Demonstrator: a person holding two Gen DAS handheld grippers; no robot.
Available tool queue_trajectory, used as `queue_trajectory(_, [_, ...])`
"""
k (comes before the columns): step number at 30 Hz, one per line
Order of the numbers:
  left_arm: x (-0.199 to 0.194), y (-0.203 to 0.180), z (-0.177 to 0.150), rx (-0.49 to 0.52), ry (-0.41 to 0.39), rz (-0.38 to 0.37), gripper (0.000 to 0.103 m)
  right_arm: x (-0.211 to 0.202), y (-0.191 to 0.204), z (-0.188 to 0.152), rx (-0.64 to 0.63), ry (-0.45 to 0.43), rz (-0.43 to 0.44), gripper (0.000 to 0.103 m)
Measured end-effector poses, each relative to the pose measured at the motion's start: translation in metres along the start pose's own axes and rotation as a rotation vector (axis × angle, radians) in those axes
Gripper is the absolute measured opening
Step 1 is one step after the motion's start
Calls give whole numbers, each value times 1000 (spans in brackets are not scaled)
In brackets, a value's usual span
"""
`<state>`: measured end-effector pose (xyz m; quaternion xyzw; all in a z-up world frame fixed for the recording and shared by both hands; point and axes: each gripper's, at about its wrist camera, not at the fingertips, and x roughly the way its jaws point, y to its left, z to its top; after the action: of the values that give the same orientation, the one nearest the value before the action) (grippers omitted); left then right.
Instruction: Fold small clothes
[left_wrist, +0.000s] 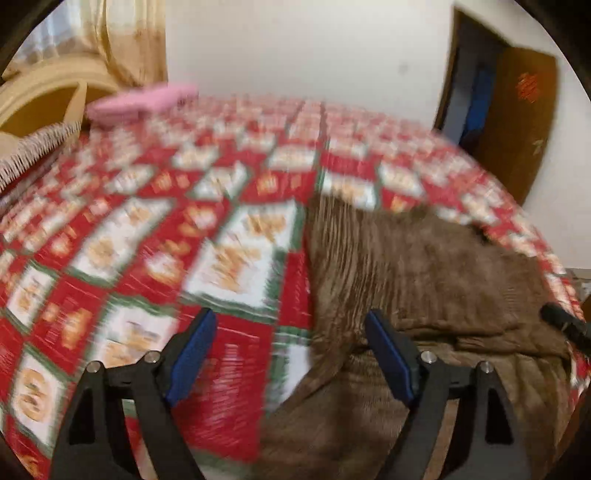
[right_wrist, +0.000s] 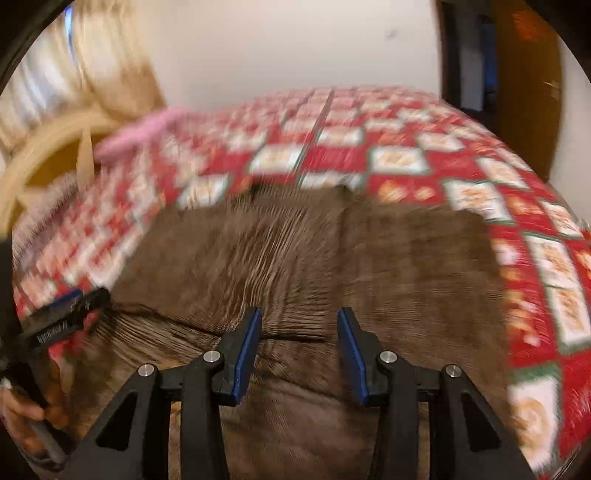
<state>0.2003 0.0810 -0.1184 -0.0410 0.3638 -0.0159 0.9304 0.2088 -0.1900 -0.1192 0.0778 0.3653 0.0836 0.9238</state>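
A brown ribbed garment (left_wrist: 417, 266) lies on a red, white and green patterned bedspread (left_wrist: 147, 229), with a folded layer near the front. My left gripper (left_wrist: 291, 325) is open and empty over the garment's left edge. In the right wrist view the garment (right_wrist: 388, 258) fills the middle, and my right gripper (right_wrist: 299, 325) is open and empty just above it. The left gripper (right_wrist: 70, 314) shows at the garment's left side, held by a hand. The right gripper's tip (left_wrist: 565, 321) shows at the right edge of the left wrist view. Both views are blurred.
A pink folded cloth (left_wrist: 144, 101) lies at the far left of the bed by a cream headboard (left_wrist: 40, 96). A white wall stands behind the bed. A brown door (left_wrist: 517, 122) stands open at the far right.
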Motion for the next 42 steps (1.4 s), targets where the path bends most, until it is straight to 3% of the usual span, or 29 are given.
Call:
queue_trajectory(3, [-53, 22, -5, 29, -98, -63, 93, -76, -21, -13, 3, -113, -28, 44])
queue_trajectory(7, [-116, 51, -13, 76, -182, -83, 97, -151, -43, -41, -3, -173, -78, 48])
queue_trajectory(10, [-141, 65, -24, 94, -192, -69, 103, -198, -57, -69, 3, -197, -148, 55])
queue_trajectory(14, [-149, 72, -40, 90, -164, -33, 103, -237, -66, -103, 31, -195, -182, 55])
queue_trajectory(24, [-147, 10, -105, 241, -13, -34, 103, -251, -48, -147, -18, -84, -132, 55])
queue_trajectory(26, [-144, -2, -116, 264, 18, -15, 103, -243, -49, -161, 19, -16, -74, 55])
queue_trajectory(33, [-135, -21, -154, 326, 130, 12, 103, -200, -48, -213, 67, 175, -50, 55])
queue_trajectory(38, [-142, -25, -165, 372, 127, 61, 103, -199, -39, -222, 29, 196, -57, 55])
queue_trajectory(42, [-148, -27, -166, 382, 121, 36, 103, -218, -33, -227, -23, 176, -83, 55])
